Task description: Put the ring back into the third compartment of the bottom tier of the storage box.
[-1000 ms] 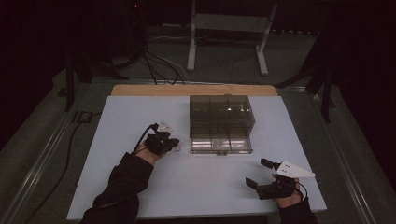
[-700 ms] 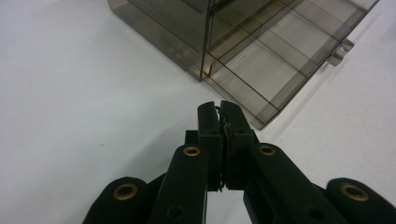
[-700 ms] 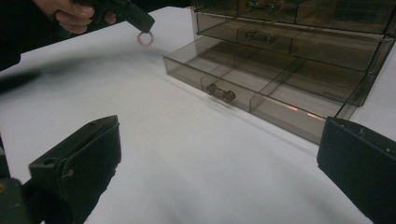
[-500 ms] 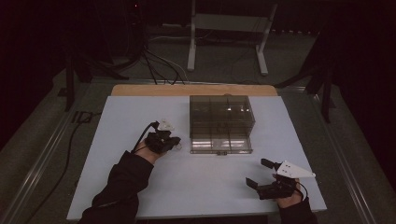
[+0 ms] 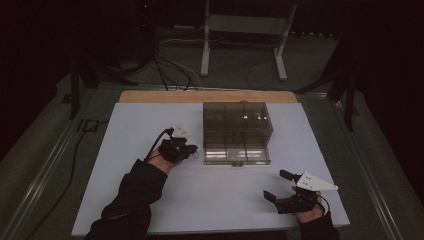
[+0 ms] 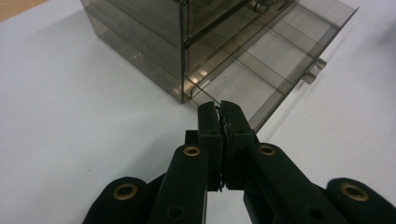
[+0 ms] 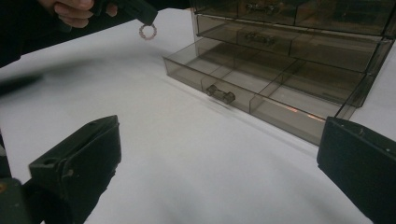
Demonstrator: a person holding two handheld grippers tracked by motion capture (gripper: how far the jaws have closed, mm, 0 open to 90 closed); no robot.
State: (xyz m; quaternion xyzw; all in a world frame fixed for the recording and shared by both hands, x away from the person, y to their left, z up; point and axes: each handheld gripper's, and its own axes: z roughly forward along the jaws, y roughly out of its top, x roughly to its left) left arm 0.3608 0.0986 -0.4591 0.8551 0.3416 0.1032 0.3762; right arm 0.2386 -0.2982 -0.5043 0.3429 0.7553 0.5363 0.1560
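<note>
In the high view, a smoked clear drawer cabinet [image 5: 237, 131] is seen standing on the white worktop [image 5: 125, 150], its bottom drawer [image 5: 235, 156] pulled out toward the person. The left claw [image 5: 192, 151] is held just beside the drawer's left front corner, while the right claw [image 5: 280, 185] is kept well apart, near the worktop's front right.

In the left gripper view, the left claw [image 6: 220, 109] is pressed together on a thin item at its tips, too small there to be told. The open drawer [image 6: 261, 65] lies just beyond, its compartments seemingly bare.

In the right gripper view, the right claw [image 7: 219, 154] is spread wide with nothing between its jaws. Farther off, a small ring [image 7: 148, 31] is seen pinched at the tip of the left claw [image 7: 140, 14], hanging above the worktop to the left of the drawer [image 7: 261, 79].

The drawer is judged already opened and the ring picked up; setting the ring into a compartment, and perhaps closing the drawer, is left.
</note>
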